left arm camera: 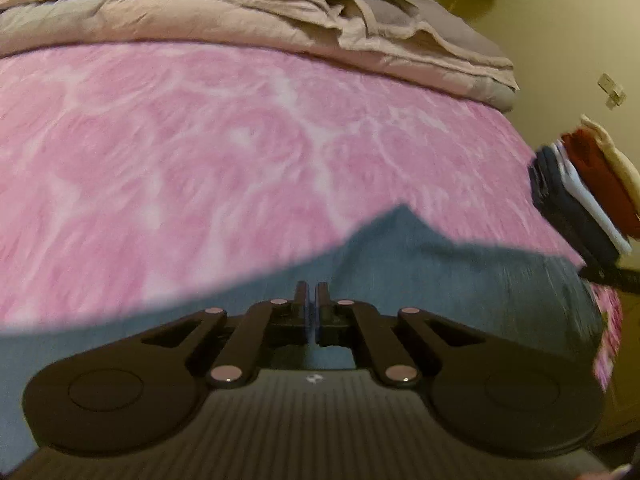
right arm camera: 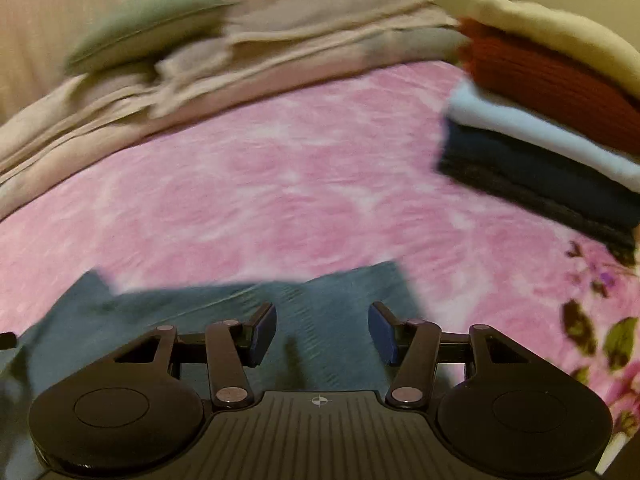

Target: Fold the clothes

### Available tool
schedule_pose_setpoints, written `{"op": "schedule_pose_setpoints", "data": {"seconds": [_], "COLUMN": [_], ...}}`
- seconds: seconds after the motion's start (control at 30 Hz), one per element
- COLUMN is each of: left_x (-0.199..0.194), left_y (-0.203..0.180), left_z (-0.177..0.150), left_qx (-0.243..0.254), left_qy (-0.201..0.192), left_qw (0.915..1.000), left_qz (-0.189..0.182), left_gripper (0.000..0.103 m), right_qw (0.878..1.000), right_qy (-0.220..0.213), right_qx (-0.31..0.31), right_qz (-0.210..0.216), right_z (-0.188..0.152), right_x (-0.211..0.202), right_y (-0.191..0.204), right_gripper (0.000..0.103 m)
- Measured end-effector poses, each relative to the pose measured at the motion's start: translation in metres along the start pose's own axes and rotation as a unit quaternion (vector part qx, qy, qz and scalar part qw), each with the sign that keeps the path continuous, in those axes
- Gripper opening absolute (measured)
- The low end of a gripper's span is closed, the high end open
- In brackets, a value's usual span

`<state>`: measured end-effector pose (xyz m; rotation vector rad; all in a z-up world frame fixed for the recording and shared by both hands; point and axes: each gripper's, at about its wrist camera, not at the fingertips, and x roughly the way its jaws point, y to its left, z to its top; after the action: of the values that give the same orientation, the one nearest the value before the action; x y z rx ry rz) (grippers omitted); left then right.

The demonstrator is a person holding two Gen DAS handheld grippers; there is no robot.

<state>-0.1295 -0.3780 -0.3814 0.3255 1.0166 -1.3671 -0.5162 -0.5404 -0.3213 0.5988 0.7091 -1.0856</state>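
A blue-grey garment (left arm camera: pixel 420 264) lies on the pink bedspread (left arm camera: pixel 240 152), with one corner peaking toward the bed's middle. My left gripper (left arm camera: pixel 312 300) sits over its near edge, fingers pressed together with a bit of the cloth bunched at their base. In the right wrist view the same garment (right arm camera: pixel 320 300) spreads beneath my right gripper (right arm camera: pixel 322 330), which is open; its blue pads (right arm camera: pixel 264 332) hover just above the cloth with nothing between them. Both views are blurred by motion.
A stack of folded clothes (right arm camera: pixel 540 120), cream, red, white and dark blue, sits at the bed's right side. Rumpled beige bedding (left arm camera: pixel 240 12) and a green pillow (right arm camera: pixel 148 24) lie across the far end. The bed's right edge meets a yellow wall (left arm camera: pixel 568 40).
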Motion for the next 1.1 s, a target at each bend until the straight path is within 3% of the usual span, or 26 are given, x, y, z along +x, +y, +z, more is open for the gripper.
{"op": "schedule_pose_setpoints", "data": {"seconds": [0.1, 0.17, 0.3, 0.37, 0.5, 0.63, 0.83, 0.93, 1.03, 1.1], "left_x": [-0.012, -0.023, -0.06, -0.077, -0.071, -0.066, -0.103, -0.118, -0.131, -0.138], "left_y": [0.017, 0.042, 0.07, 0.076, 0.068, 0.067, 0.081, 0.066, 0.051, 0.038], "left_z": [-0.041, -0.056, -0.063, -0.065, -0.086, -0.109, -0.139, -0.155, -0.167, -0.174], "left_qx": [0.02, 0.017, 0.014, 0.005, 0.021, 0.077, 0.043, 0.018, -0.004, -0.013], "left_qy": [0.021, 0.008, -0.026, -0.045, -0.052, -0.088, -0.131, -0.124, -0.121, -0.122], "left_qw": [0.9995, 0.9997, 0.9984, 0.9971, 0.9978, 0.9914, 0.9843, 0.9843, 0.9834, 0.9832], "left_qz": [0.014, 0.015, 0.048, 0.062, 0.036, 0.058, 0.111, 0.124, 0.135, 0.135], "left_gripper": [0.001, 0.003, 0.001, 0.002, 0.003, 0.006, 0.005, 0.01, 0.006, 0.007], "right_qw": [0.995, 0.996, 0.994, 0.996, 0.995, 0.984, 0.988, 0.992, 0.994, 0.99], "right_qy": [0.032, 0.047, 0.024, 0.0, -0.033, -0.073, -0.116, -0.097, -0.087, -0.111], "right_qx": [-0.089, -0.077, -0.088, -0.074, -0.088, -0.163, -0.105, -0.076, -0.072, -0.07], "right_qz": [-0.013, -0.027, -0.056, -0.039, 0.044, 0.025, 0.019, 0.017, 0.004, 0.055], "right_z": [-0.047, -0.079, -0.082, -0.078, -0.093, -0.136, -0.145, -0.151, -0.155, -0.151], "right_x": [0.004, 0.008, -0.018, -0.027, -0.022, 0.0, -0.017, -0.033, -0.046, -0.062], "right_y": [0.031, 0.015, 0.008, 0.014, 0.055, 0.07, 0.04, 0.033, 0.038, 0.054], "right_gripper": [0.055, 0.054, 0.055, 0.055, 0.055, 0.057, 0.06, 0.061, 0.061, 0.061]}}
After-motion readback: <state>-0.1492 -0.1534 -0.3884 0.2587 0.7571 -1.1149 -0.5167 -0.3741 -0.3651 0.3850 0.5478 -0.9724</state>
